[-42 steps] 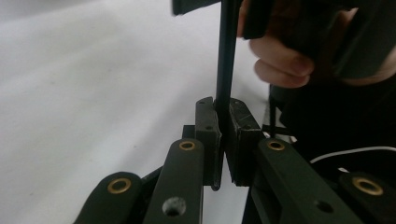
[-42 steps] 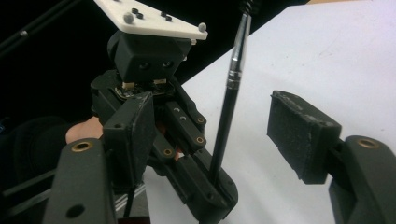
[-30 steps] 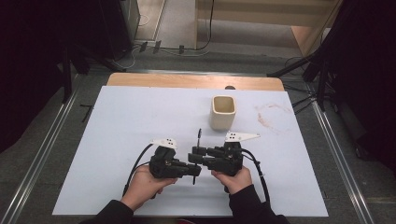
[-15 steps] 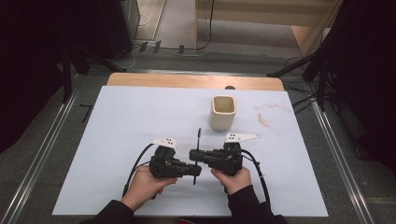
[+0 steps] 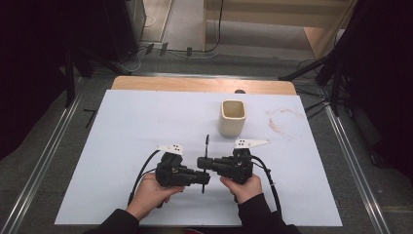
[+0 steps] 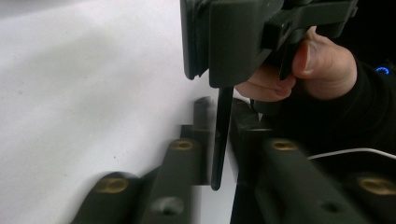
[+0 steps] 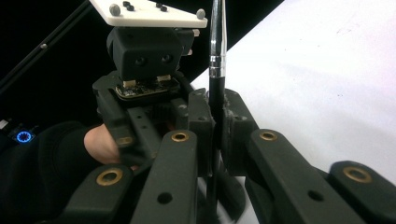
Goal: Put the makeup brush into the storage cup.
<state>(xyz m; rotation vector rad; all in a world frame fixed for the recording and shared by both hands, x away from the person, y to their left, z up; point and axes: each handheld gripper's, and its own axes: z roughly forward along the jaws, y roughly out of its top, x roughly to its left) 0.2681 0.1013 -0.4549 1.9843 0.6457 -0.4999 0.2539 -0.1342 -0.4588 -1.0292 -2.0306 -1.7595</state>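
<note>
The white table (image 5: 122, 146) stands in a dark room with cables on the floor. A cream cup (image 5: 232, 117) waits beyond the hands. The right gripper (image 5: 201, 163) pinches the thin black brush (image 5: 206, 145) (its handle held tight), and the left gripper (image 5: 207, 179), jaws just opening, leaves it. The handover looks nearly done; putting it in the cup probably remains.

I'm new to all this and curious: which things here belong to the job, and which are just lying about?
In the job: thin black brush; right gripper, shut on it; left gripper, jaws have just been opening around it.
Lying about: cream cup; red stain on the sheet; floor cables.
</note>
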